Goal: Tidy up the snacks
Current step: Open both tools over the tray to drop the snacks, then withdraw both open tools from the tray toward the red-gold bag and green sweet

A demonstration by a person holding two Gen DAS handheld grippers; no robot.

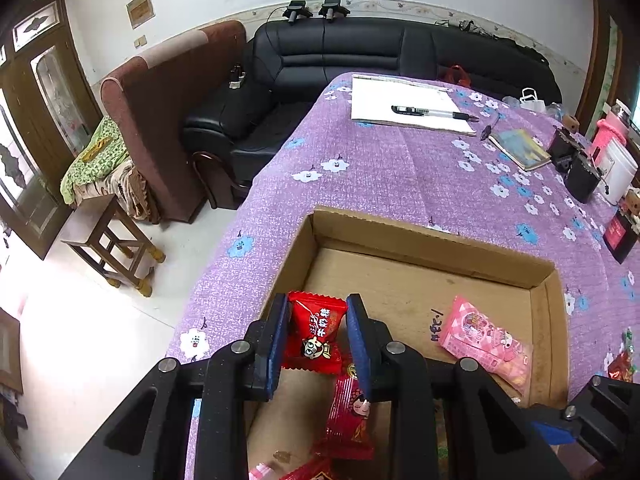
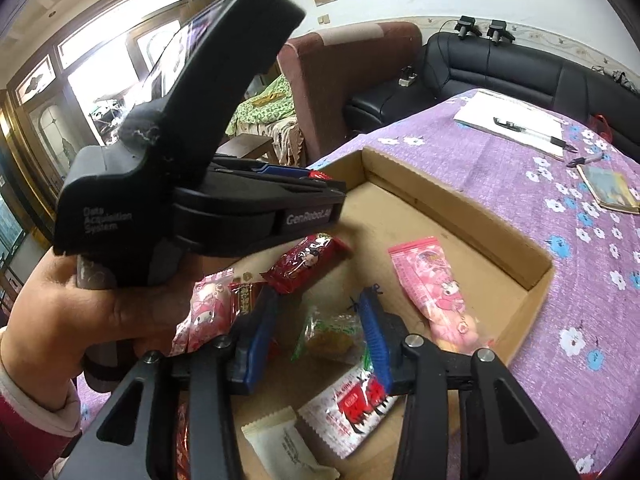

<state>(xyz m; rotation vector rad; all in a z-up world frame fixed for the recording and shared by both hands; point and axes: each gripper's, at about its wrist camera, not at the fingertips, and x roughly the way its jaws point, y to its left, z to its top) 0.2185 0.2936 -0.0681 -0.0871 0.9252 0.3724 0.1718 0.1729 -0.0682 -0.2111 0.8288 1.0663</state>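
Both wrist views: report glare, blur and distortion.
Left wrist: floor blown out white, sofa and table edge bowed by fisheye, red candy sharp. Right wrist: windows overexposed, the near left gripper looms large, pink packet slightly soft.

A: What is between the left gripper (image 1: 318, 336) pads?
B: A red candy (image 1: 314, 330) with a cartoon face.
A: Beyond it?
B: Brown cardboard box (image 1: 420, 240), pink packet (image 1: 486, 342) to its right, purple tablecloth (image 1: 400, 176) with white and blue flowers.
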